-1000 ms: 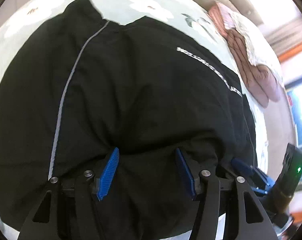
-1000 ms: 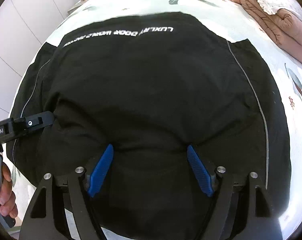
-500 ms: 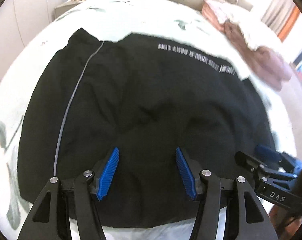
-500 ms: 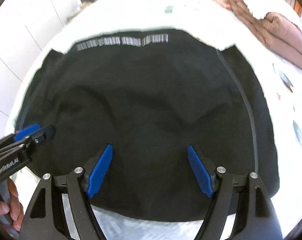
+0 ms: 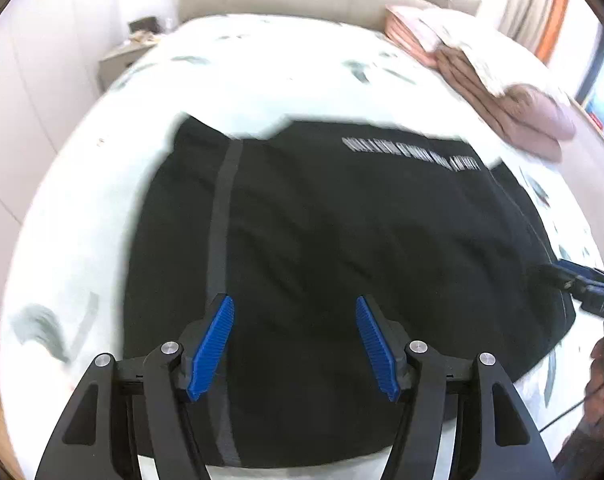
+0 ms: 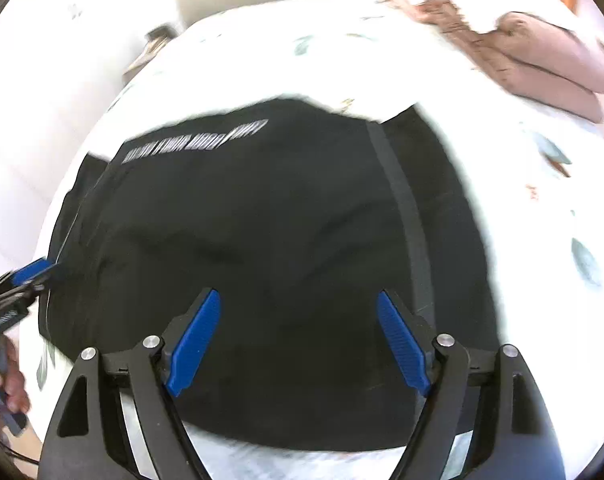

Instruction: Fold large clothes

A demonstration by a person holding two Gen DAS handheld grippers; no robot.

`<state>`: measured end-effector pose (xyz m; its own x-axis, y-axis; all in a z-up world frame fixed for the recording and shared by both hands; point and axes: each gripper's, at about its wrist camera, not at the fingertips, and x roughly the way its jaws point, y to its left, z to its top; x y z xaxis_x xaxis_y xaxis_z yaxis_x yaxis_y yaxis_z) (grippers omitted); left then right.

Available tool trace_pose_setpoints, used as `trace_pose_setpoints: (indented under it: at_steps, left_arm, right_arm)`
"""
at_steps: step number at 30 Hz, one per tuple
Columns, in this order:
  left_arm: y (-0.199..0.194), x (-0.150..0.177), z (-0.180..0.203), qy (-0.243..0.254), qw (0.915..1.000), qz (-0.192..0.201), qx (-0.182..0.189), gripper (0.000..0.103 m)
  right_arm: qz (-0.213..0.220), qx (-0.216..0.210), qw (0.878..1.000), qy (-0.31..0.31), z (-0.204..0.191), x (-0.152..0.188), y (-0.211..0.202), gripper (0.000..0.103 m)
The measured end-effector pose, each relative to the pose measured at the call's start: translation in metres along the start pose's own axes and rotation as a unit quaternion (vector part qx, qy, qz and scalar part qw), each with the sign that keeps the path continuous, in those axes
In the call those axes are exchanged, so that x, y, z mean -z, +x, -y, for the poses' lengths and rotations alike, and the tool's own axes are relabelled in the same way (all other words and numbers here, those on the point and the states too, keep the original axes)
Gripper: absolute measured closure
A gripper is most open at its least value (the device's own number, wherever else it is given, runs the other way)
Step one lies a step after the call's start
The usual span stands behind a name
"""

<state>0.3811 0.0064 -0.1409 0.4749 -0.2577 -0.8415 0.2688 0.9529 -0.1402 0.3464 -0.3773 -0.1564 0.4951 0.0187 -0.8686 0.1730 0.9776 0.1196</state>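
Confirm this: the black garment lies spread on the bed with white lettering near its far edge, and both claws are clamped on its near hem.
Wrong on the claws. The left claw and right claw stand open above the black garment, gripping nothing, as both wrist views show. The rest holds.

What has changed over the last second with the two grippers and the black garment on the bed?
Both the left gripper and the right gripper pulled back and up off the black garment with white lettering, jaws opening, nothing between them. The garment stayed spread on the floral bedsheet.
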Motion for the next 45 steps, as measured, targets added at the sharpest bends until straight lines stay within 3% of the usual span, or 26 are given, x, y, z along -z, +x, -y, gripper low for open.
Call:
trace_pose_setpoints:
  at_steps: [4, 8, 15, 17, 19, 23, 26, 29, 30, 33, 34, 37, 38, 40, 43, 45]
  left_arm:
    - [-0.005, -0.026, -0.058, -0.044, 0.9989, -0.016, -0.003, 0.038]
    - [0.013, -0.040, -0.110, -0.114, 0.9916, -0.040, 0.045, 0.038]
    - [0.071, -0.027, -0.120, -0.114, 0.9817, -0.133, 0.075, 0.036]
    - [0.089, -0.016, -0.127, -0.154, 0.9632, -0.168, 0.143, 0.031]
    - [0.096, -0.009, -0.139, -0.197, 0.9497, -0.176, 0.168, 0.028]
    - [0.103, 0.003, -0.144, -0.211, 0.9350, -0.197, 0.206, 0.024]
    - [0.113, 0.001, -0.148, -0.213, 0.9271, -0.203, 0.232, 0.023]
    - [0.119, -0.007, -0.140, -0.193, 0.9312, -0.192, 0.243, 0.025]
    - [0.115, -0.009, -0.137, -0.181, 0.9347, -0.180, 0.248, 0.047]
    - [0.094, -0.012, -0.129, -0.149, 0.9438, -0.155, 0.251, 0.055]
    - [0.090, -0.011, -0.130, -0.151, 0.9424, -0.152, 0.257, 0.055]
    - [0.097, -0.010, -0.135, -0.165, 0.9341, -0.164, 0.270, 0.053]
    - [0.102, -0.010, -0.135, -0.165, 0.9332, -0.170, 0.270, 0.047]
    - [0.109, -0.008, -0.141, -0.171, 0.9281, -0.178, 0.278, 0.037]
    - [0.121, -0.002, -0.143, -0.202, 0.9120, -0.177, 0.310, 0.032]
    - [0.120, -0.001, -0.142, -0.210, 0.9121, -0.164, 0.312, 0.033]
  right_arm:
    - [0.002, 0.039, 0.999, 0.013, 0.045, -0.016, 0.001, 0.020]
    - [-0.013, 0.040, 0.999, 0.033, 0.085, -0.024, 0.014, 0.020]
    - [-0.075, -0.045, 0.994, 0.064, 0.118, -0.020, 0.064, 0.017]
    - [-0.093, -0.079, 0.989, 0.080, 0.124, -0.017, 0.076, 0.012]
    - [-0.099, -0.092, 0.987, 0.090, 0.130, -0.015, 0.080, 0.011]
    - [-0.131, -0.145, 0.975, 0.106, 0.143, -0.005, 0.087, 0.010]
    - [-0.135, -0.190, 0.965, 0.123, 0.153, -0.002, 0.100, 0.006]
    - [-0.119, -0.214, 0.963, 0.110, 0.152, -0.009, 0.108, 0.006]
    - [-0.115, -0.228, 0.961, 0.111, 0.151, -0.010, 0.109, 0.015]
    - [-0.106, -0.240, 0.959, 0.105, 0.148, -0.007, 0.099, 0.042]
    - [-0.101, -0.239, 0.961, 0.092, 0.146, -0.006, 0.091, 0.048]
    - [-0.106, -0.240, 0.962, 0.078, 0.144, -0.004, 0.087, 0.047]
    - [-0.113, -0.248, 0.959, 0.079, 0.146, -0.004, 0.092, 0.045]
    - [-0.129, -0.277, 0.947, 0.094, 0.151, -0.009, 0.107, 0.034]
    - [-0.134, -0.301, 0.937, 0.114, 0.153, -0.015, 0.124, 0.024]
    - [-0.130, -0.294, 0.941, 0.105, 0.150, -0.016, 0.121, 0.024]
